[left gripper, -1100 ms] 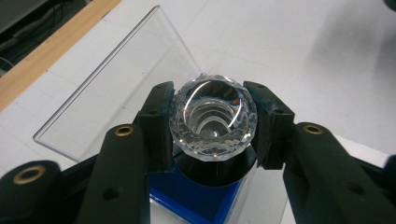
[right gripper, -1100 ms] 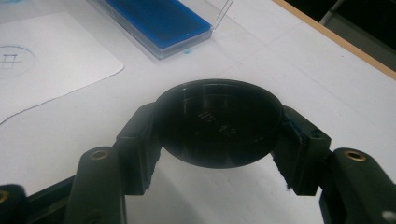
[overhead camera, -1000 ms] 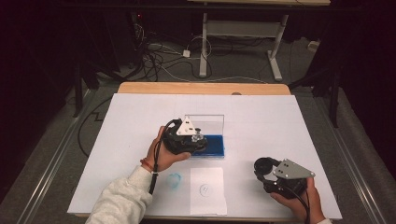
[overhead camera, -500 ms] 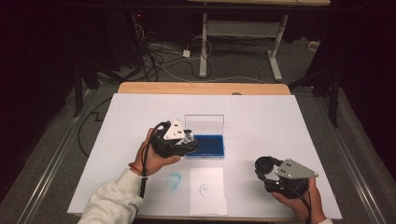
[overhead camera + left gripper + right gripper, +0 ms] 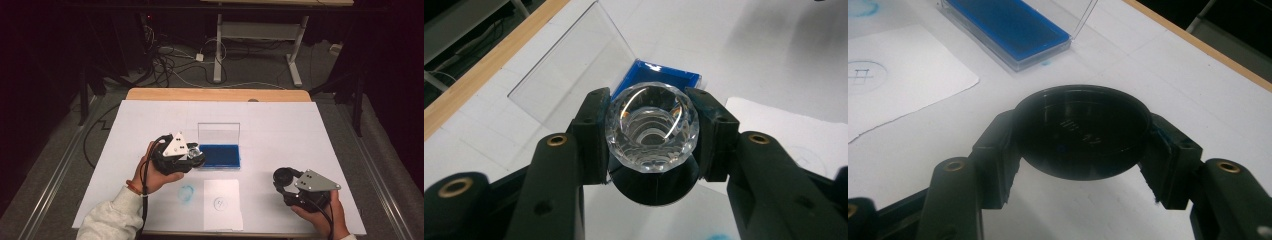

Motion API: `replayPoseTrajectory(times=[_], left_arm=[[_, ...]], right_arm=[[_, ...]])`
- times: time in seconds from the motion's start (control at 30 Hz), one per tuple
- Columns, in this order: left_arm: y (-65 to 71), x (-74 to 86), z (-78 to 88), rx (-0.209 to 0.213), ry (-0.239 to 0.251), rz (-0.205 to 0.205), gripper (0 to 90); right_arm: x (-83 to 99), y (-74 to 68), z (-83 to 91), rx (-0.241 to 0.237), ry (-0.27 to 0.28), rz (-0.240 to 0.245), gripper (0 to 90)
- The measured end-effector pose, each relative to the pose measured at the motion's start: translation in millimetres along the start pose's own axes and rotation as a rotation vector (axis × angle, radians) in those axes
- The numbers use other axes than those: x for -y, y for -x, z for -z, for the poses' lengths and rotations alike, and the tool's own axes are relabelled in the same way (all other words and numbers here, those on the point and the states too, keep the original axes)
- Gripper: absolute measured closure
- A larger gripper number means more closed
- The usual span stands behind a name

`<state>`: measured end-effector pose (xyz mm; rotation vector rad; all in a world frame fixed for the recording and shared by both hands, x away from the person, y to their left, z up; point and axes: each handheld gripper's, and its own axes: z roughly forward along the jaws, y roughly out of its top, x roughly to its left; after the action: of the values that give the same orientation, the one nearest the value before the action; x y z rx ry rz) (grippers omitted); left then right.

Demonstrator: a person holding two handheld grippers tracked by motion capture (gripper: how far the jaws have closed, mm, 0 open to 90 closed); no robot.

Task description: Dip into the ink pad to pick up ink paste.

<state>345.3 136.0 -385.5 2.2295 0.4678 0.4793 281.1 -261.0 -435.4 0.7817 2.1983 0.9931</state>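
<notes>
A white sheet (image 5: 280, 125) is spread over a wooden-edged table (image 5: 215, 94) in a dark room, with cables trailing across the floor beyond it. A faceted clear stamp with a black base (image 5: 652, 131) is clamped between the jaws of the left gripper (image 5: 196, 155), which is held above the table just beside the left end of the blue ink pad (image 5: 219, 156). The pad is seated in a clear case whose lid (image 5: 218, 133) is stood open behind it. In front of the pad a white slip of paper (image 5: 222, 204) is laid, marked with a small round print (image 5: 219, 202), and a blue smudge (image 5: 186, 193) is seen on the sheet just to its left. At the near right, well apart from the pad, a round black cap (image 5: 1082, 131) is gripped by the jaws of the right gripper (image 5: 283, 178), which is held low over the sheet.
</notes>
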Motion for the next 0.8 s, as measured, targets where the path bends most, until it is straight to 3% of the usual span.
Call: replayPoseTrajectory(times=[0.27,0.8], left_arm=[[-0.8,11.9,14.7,-0.025,-0.004,0.006,54.5],[-0.9,39.0,37.9,-0.040,-0.012,0.059,54.5]], right_arm=[[-1.0,0.4,-0.9,-0.003,0.001,0.009,38.8],[-2.3,-0.8,-1.4,-0.005,-0.004,0.014,38.8]])
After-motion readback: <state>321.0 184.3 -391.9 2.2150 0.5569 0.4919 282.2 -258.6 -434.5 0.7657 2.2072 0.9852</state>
